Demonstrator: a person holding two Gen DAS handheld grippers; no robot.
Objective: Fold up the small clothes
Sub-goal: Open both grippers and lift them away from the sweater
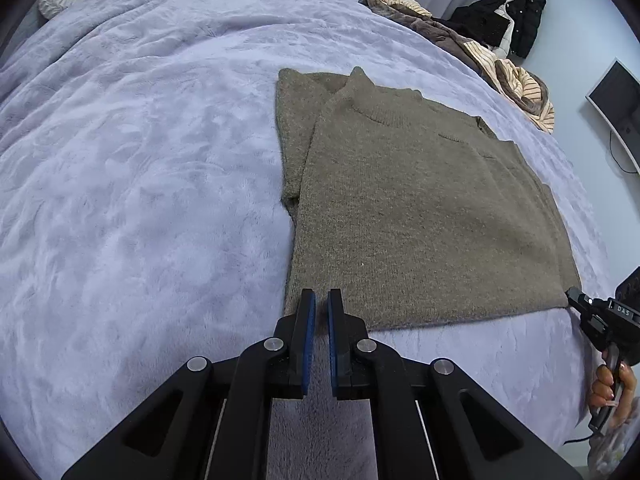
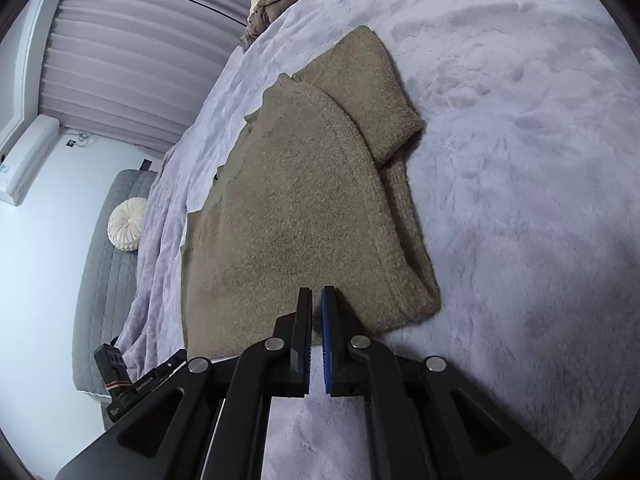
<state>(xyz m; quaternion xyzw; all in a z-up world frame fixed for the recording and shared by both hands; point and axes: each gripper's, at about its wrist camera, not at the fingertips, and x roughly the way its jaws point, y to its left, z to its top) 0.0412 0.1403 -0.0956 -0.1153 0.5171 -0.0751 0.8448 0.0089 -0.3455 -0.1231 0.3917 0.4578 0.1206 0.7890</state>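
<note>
An olive-brown knit sweater [image 1: 420, 204] lies flat on the lilac plush bedspread [image 1: 140, 160], sleeves folded in, collar at the far end. My left gripper [image 1: 321, 300] has its fingers almost together at the sweater's near left hem corner; whether they pinch the hem is unclear. The right gripper [image 1: 572, 294] shows at the far right, its tips at the near right hem corner. In the right wrist view the right gripper [image 2: 316, 296] is nearly shut over the sweater's [image 2: 296, 216] hem, beside the folded sleeve [image 2: 384, 112].
A heap of brown and striped clothes [image 1: 480, 48] lies at the bed's far edge, with a black coat [image 1: 516, 12] hanging behind. A white round cushion [image 2: 128, 222] rests on a grey quilted headboard. The left gripper's body [image 2: 132, 384] shows low left.
</note>
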